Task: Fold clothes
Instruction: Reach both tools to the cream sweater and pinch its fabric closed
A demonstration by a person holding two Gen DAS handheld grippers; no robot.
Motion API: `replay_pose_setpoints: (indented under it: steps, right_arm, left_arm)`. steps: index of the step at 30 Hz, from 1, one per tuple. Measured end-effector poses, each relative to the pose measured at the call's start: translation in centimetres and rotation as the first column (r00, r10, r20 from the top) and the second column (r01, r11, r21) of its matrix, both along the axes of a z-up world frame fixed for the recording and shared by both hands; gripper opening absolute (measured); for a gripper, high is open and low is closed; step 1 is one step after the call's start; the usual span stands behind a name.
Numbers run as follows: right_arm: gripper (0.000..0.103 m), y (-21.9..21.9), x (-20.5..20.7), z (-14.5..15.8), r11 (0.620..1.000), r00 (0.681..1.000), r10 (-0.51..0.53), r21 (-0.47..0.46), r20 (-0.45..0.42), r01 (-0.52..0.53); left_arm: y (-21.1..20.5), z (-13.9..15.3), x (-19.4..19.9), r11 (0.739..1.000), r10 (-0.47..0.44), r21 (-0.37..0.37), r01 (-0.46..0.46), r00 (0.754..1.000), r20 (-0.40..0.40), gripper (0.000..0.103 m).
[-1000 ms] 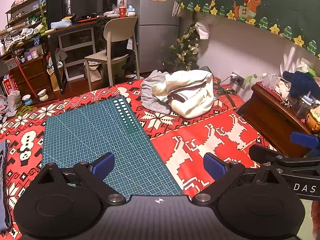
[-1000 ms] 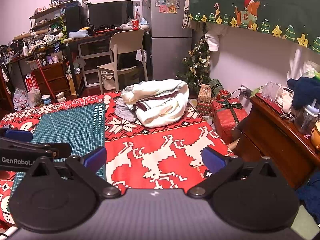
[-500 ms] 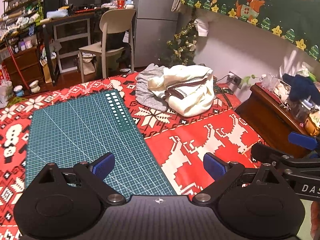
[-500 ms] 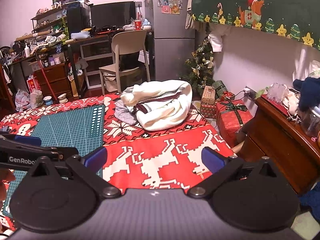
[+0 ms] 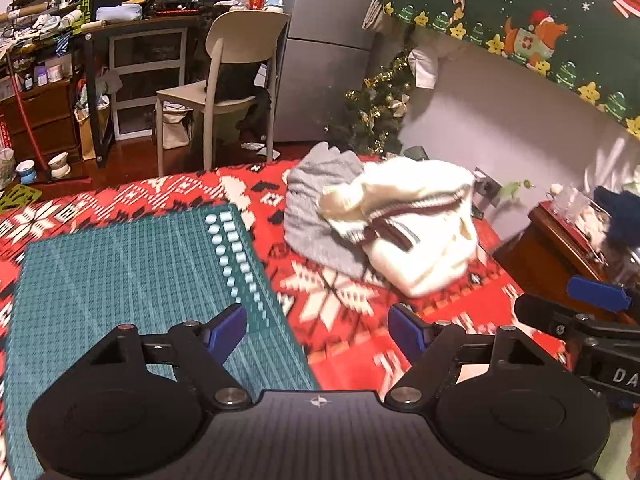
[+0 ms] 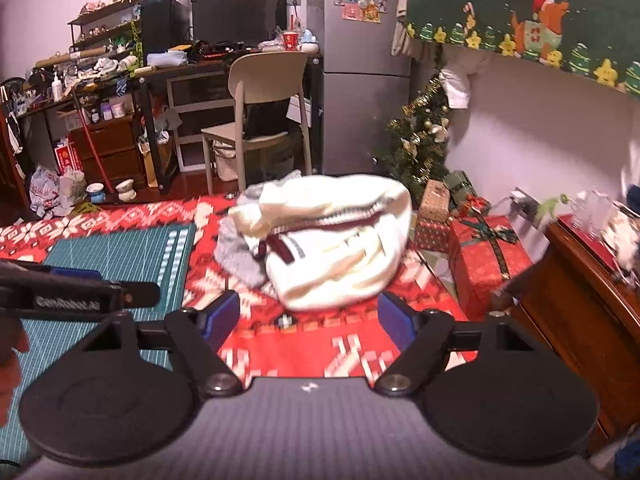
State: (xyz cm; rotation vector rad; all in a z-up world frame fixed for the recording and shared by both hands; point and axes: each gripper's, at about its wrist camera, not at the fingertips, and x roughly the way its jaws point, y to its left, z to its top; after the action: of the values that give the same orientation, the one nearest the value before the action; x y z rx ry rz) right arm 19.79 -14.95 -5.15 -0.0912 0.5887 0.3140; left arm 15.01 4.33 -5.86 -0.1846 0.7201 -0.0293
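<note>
Dim, warm indoor light; both fisheye views smeared by motion.

The crumpled cream knit sweater with maroon stripes [image 5: 416, 232] [image 6: 336, 240] and the red-and-white patterned blanket [image 5: 344, 320] [image 6: 288, 344] blur most, and the green gridded cutting mat [image 5: 120, 280] shows a streaky weave. The pale wall [image 6: 540, 120] carries soft shadows. Straight lines bow toward dark, vignetted corners.

We hold the left gripper [image 5: 318, 328] and right gripper [image 6: 308, 318] side by side, tilted downward; both jaws closing, nothing between them.
</note>
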Motion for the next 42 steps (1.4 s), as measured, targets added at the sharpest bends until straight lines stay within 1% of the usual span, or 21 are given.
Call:
replay_pose_setpoints:
  steps: [6,7,9,12,15,16,18,22,24,25,26,28,32,35,36,37,38,39,40,42]
  right_arm:
    - [0.074,2.2,6.6,-1.4,1.000,1.000,0.014,-0.027,0.017,-0.014]
    - [0.072,2.7,7.8,-1.7,0.999,1.000,0.017,-0.029,0.013,-0.017]
    - [0.070,3.7,10.2,-2.5,0.999,1.000,0.027,-0.032,0.007,-0.027]
    - [0.070,5.1,13.6,-3.8,0.999,0.999,0.039,-0.027,-0.004,-0.039]
    - [0.070,6.3,16.3,-4.8,0.999,0.999,0.040,-0.012,-0.023,-0.040]
    - [0.070,6.6,17.1,-5.2,0.999,0.999,0.040,0.002,-0.030,-0.040]
    - [0.070,7.4,18.2,-5.9,0.999,0.998,0.046,0.021,-0.040,-0.045]
    - [0.069,8.9,20.4,-7.2,0.999,0.998,0.037,0.016,-0.041,-0.036]
    - [0.045,9.1,21.0,-7.6,0.999,0.999,0.036,0.030,-0.035,-0.035]
    - [0.026,9.0,21.3,-7.8,0.999,0.998,0.037,0.037,-0.042,-0.035]
    - [0.018,8.7,21.5,-7.9,0.998,0.999,0.028,0.053,-0.044,-0.026]
    - [0.015,7.8,21.5,-7.9,0.997,0.999,0.009,0.075,-0.038,-0.006]
    - [0.013,6.1,20.9,-7.6,0.994,0.999,-0.015,0.110,-0.032,0.018]
    - [0.010,4.9,20.4,-7.3,0.992,0.999,-0.032,0.120,-0.026,0.035]
    - [0.009,4.5,20.3,-7.2,0.992,0.999,-0.039,0.122,-0.026,0.042]
    - [0.005,4.1,20.1,-7.2,0.991,0.998,-0.050,0.125,-0.026,0.052]
    - [0.004,3.4,19.8,-7.0,0.990,0.998,-0.060,0.128,-0.022,0.063]
    - [0.004,2.7,19.5,-6.9,0.989,0.997,-0.071,0.130,-0.021,0.073]
    - [0.003,2.1,19.3,-6.7,0.987,0.996,-0.086,0.133,-0.019,0.088]
    - [0.002,0.7,18.7,-6.4,0.984,0.994,-0.105,0.143,-0.016,0.106]
  left_arm:
    - [0.9,-1.9,6.1,1.000,0.012,0.009,-0.012,1.000,0.015,0.075]
    - [1.1,-2.2,7.0,1.000,0.011,0.004,-0.011,1.000,0.013,0.072]
    - [1.6,-2.8,8.6,1.000,0.007,-0.006,-0.007,1.000,0.012,0.069]
    - [1.8,-3.6,10.0,0.999,-0.034,-0.005,0.034,0.999,0.025,0.068]
    - [1.7,-4.4,11.0,0.997,-0.069,0.030,0.068,0.997,0.028,0.060]
    - [1.8,-4.6,11.1,0.997,-0.075,0.034,0.074,0.997,0.027,0.059]
    - [1.9,-5.0,11.3,0.995,-0.087,0.041,0.086,0.996,0.028,0.059]
    - [1.9,-5.3,11.5,0.994,-0.106,0.027,0.105,0.993,0.051,0.059]
    - [1.5,-5.2,11.8,0.991,-0.131,0.026,0.130,0.989,0.065,0.059]
    - [1.2,-5.0,11.9,0.989,-0.145,0.037,0.142,0.986,0.078,0.059]
    - [0.9,-4.8,12.0,0.987,-0.159,0.049,0.155,0.983,0.091,0.059]
    - [0.3,-4.5,12.3,0.982,-0.186,0.065,0.179,0.976,0.116,0.060]
    - [-0.9,-3.9,13.2,0.973,-0.231,0.046,0.226,0.960,0.160,0.065]
    - [-1.7,-4.0,14.6,0.972,-0.234,0.022,0.233,0.959,0.161,0.065]
    - [-1.9,-4.1,15.2,0.972,-0.231,0.008,0.233,0.960,0.155,0.061]
    - [-2.0,-4.1,15.7,0.973,-0.229,-0.006,0.232,0.962,0.146,0.055]
    - [-2.2,-4.1,16.0,0.972,-0.229,-0.015,0.233,0.965,0.130,0.051]
    - [-2.4,-3.9,16.3,0.972,-0.232,-0.013,0.235,0.967,0.108,0.040]
    - [-2.6,-3.7,16.3,0.971,-0.234,-0.016,0.237,0.968,0.094,0.019]
    - [-2.8,-3.2,15.8,0.971,-0.232,-0.030,0.236,0.968,0.092,0.018]
